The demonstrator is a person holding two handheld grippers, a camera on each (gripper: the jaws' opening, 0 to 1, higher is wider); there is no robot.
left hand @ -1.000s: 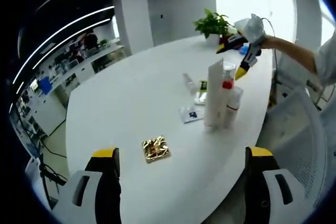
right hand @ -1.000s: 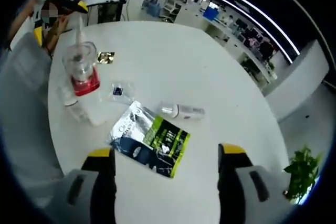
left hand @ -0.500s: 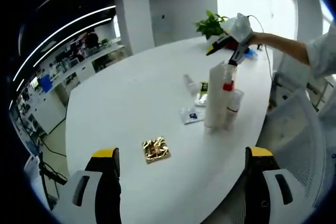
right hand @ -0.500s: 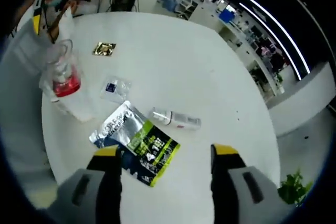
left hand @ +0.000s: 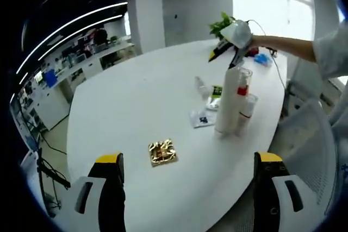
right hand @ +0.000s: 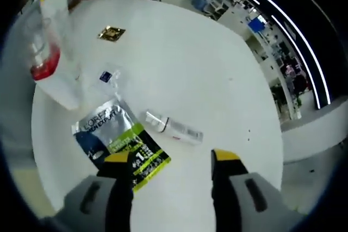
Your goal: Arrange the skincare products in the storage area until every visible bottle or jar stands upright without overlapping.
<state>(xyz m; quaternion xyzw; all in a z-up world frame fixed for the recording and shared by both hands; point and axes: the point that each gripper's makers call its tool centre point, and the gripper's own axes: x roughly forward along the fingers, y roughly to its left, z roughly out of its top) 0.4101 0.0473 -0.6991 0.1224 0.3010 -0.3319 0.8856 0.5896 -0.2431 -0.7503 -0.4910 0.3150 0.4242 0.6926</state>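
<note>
Right gripper (right hand: 171, 158) wide open, empty, over small lying bottle (right hand: 174, 129) at 12 o'clock: light, slick, rolls, grip mid-body

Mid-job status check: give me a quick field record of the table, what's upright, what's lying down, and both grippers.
upright: white tube, red-collared bottle and small white bottle, clustered near the table edge
lying: small clear bottle on its side
flat: sachet, small packet, gold square
left gripper: open, empty, over the table's near edge
right gripper: open, above the lying bottle and sachet
</note>
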